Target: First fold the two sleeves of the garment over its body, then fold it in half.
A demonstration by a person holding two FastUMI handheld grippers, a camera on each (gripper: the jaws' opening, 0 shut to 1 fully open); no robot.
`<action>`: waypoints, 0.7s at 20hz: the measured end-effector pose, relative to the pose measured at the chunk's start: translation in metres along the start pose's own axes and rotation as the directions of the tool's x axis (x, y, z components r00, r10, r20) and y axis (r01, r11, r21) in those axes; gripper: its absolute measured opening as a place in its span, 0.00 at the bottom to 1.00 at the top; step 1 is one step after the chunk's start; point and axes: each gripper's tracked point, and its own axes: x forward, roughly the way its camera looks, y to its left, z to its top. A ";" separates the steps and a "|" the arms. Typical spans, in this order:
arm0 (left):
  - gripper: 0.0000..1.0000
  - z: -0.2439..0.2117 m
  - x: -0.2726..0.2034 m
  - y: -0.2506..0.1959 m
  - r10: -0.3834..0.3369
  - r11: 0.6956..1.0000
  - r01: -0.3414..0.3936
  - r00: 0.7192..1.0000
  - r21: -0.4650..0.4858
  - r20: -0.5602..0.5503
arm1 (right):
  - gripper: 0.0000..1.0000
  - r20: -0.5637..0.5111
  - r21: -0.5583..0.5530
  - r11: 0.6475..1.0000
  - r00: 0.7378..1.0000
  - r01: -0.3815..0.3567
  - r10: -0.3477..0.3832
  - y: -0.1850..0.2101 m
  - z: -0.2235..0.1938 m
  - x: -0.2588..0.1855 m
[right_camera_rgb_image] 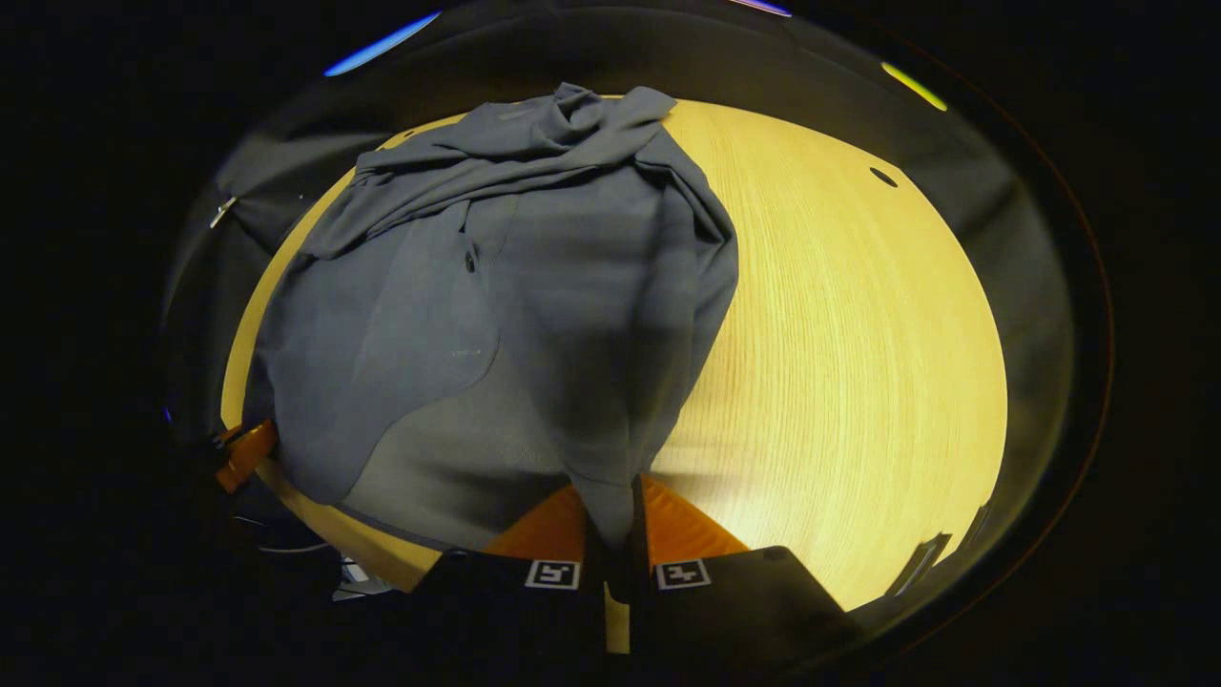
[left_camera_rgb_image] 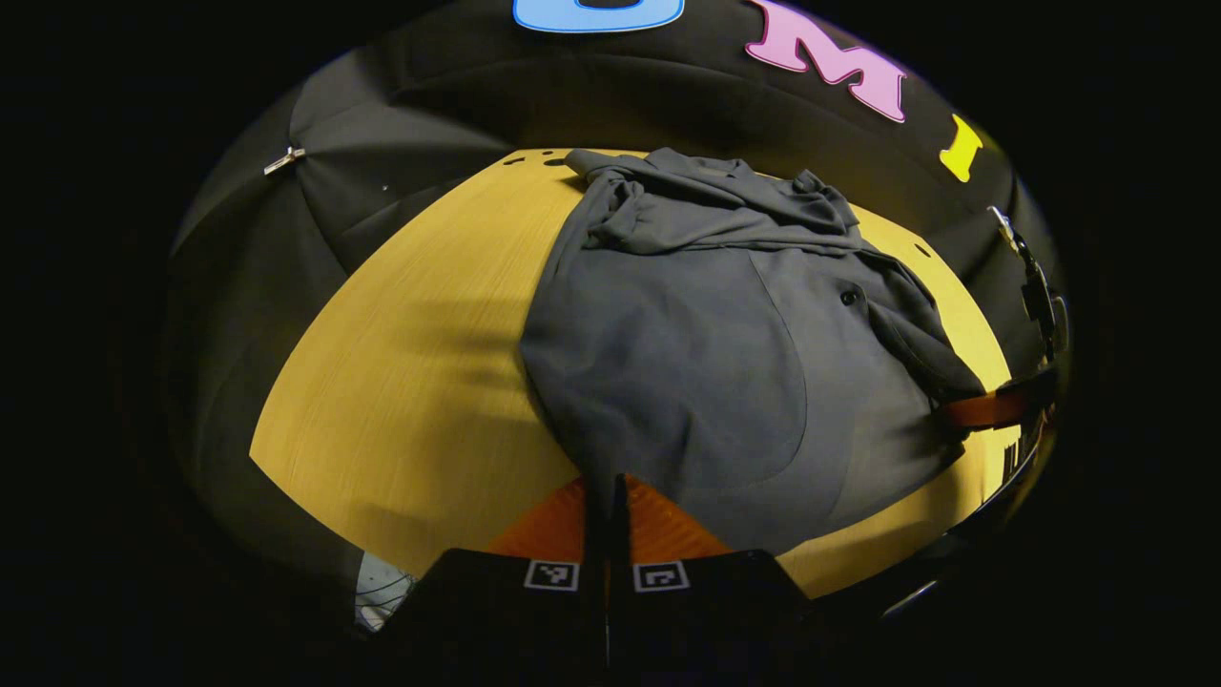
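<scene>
A dark grey garment (left_camera_rgb_image: 687, 343) lies on the wooden table (left_camera_rgb_image: 410, 382), its far end bunched into folds and a button showing near the middle. My left gripper (left_camera_rgb_image: 608, 506) is shut on the garment's near edge, with cloth running up from between its fingers. Off to the right in the left gripper view, my right gripper (left_camera_rgb_image: 987, 408) holds the other near corner. In the right gripper view the garment (right_camera_rgb_image: 534, 305) covers the left half of the table (right_camera_rgb_image: 839, 334). My right gripper (right_camera_rgb_image: 618, 525) is shut on a tongue of cloth, and the left gripper (right_camera_rgb_image: 246, 453) shows at the far left edge.
Black cloth walls surround the table, with a metal clip (left_camera_rgb_image: 284, 159) pinned at the left. Small holes (right_camera_rgb_image: 882, 176) mark the tabletop near its far edge. A dark fixture (left_camera_rgb_image: 1035, 286) hangs at the right wall. Bare wood lies left of the garment in the left gripper view.
</scene>
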 end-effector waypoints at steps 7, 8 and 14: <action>0.06 0.011 -0.011 -0.003 -0.006 0.999 0.005 1.000 -0.054 -0.004 | 0.07 0.018 0.020 0.997 0.997 -0.081 0.081 0.003 0.007 -0.007; 0.06 0.016 -0.015 -0.007 -0.015 0.998 0.015 1.000 -0.067 0.006 | 0.07 0.027 0.030 0.995 0.995 -0.096 0.095 0.005 0.010 -0.011; 0.06 0.060 -0.035 -0.013 -0.041 0.988 0.053 0.996 -0.146 0.083 | 0.07 0.126 0.020 0.987 0.979 -0.161 0.157 0.014 0.053 -0.035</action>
